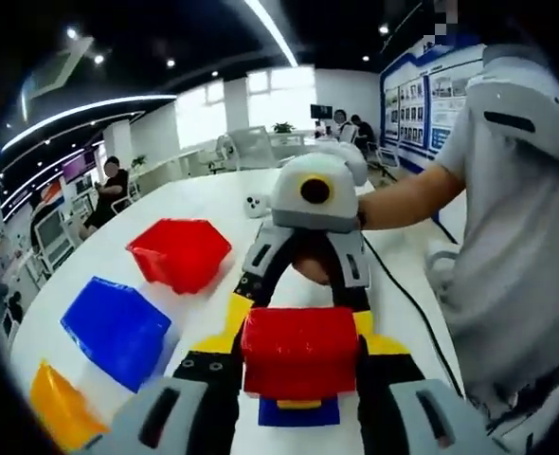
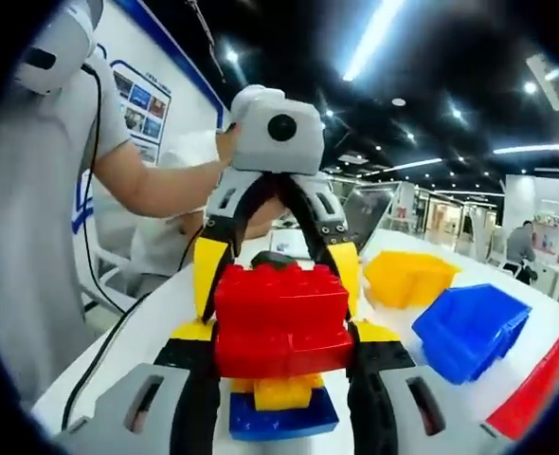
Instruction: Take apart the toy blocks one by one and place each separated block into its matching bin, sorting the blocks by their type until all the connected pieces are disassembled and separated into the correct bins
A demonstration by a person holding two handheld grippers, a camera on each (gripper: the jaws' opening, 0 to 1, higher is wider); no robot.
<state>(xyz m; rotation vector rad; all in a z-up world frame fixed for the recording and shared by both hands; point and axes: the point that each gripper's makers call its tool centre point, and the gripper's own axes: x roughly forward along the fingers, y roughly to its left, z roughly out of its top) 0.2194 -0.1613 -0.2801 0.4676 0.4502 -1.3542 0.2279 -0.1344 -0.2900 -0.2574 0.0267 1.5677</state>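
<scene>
A stack of toy blocks hangs over the white table point(image 1: 213, 204), held between my two grippers, which face each other. In the left gripper view its near face is a red block point(image 1: 298, 365), with a yellow and a blue block point(image 1: 298, 413) under it. In the right gripper view two red blocks point(image 2: 281, 308) sit on a yellow block point(image 2: 275, 391) and a blue block point(image 2: 281, 419). My left gripper point(image 1: 298, 343) point(image 2: 278, 275) is shut on the red part. My right gripper point(image 2: 283, 332) point(image 1: 300, 313) is shut on it from the opposite side.
Three bins stand on the table: a red bin point(image 1: 180, 251) point(image 2: 535, 389), a blue bin point(image 1: 118, 327) point(image 2: 469, 327) and a yellow bin point(image 1: 57, 408) point(image 2: 407, 275). A black cable point(image 1: 403, 294) runs along the table beside the person's arm point(image 1: 412, 194). People sit at far desks.
</scene>
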